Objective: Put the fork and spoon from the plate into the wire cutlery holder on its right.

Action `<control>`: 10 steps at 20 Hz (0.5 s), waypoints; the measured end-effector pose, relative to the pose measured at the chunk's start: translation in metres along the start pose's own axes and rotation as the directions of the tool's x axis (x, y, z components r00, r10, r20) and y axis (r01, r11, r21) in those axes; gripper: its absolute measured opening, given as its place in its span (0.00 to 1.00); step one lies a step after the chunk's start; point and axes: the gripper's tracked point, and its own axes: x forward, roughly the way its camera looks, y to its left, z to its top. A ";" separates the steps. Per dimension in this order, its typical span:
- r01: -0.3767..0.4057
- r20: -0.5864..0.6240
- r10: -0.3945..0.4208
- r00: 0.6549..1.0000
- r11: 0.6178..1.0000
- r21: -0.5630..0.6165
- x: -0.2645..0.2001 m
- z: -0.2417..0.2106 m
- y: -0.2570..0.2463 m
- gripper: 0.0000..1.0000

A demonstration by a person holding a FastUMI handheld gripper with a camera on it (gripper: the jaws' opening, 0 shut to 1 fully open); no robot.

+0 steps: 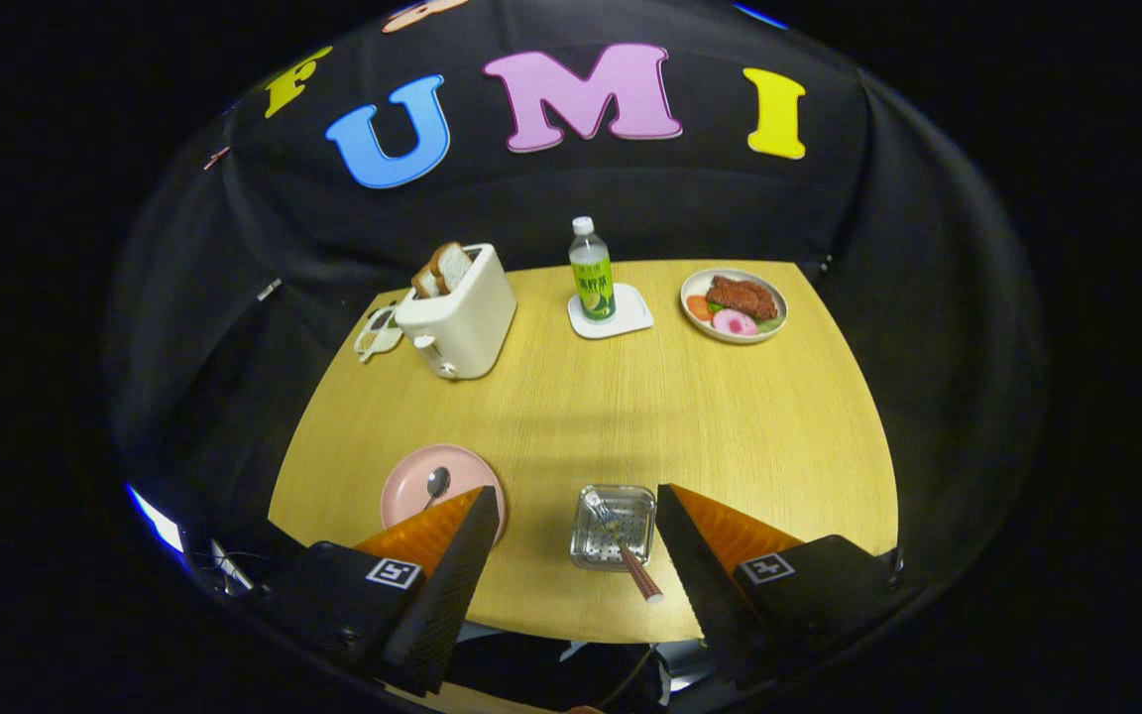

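Fork (621, 550): lying tines-first in the wire cutlery holder (614, 527), its reddish handle sticking out over the holder's near rim; between the fingers of the claw (576, 493), nearer the right one.
Wire cutlery holder: square mesh basket on the wooden surface (630, 407), just ahead of the right finger's inner edge.
Spoon (436, 485): resting on the pink plate (429, 478), bowl upward, just beyond the left fingertip.
Pink plate: partly hidden behind the left finger.
Claw: fingers spread wide apart, holding nothing, raised above the near edge.
Well beyond the claw: white toaster (459, 312) with bread slices (442, 268); green bottle (591, 271) on a white coaster (621, 317); plate of food (735, 304).
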 end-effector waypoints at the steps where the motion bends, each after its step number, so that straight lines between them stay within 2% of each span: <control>1: 0.002 0.022 -0.002 1.000 1.000 0.000 0.000 -0.002 0.010 0.99; 6: 0.008 0.145 -0.010 0.989 1.000 0.011 0.007 0.003 0.050 0.99; 10: -0.024 0.065 0.024 0.998 1.000 0.005 0.032 -0.037 0.092 1.00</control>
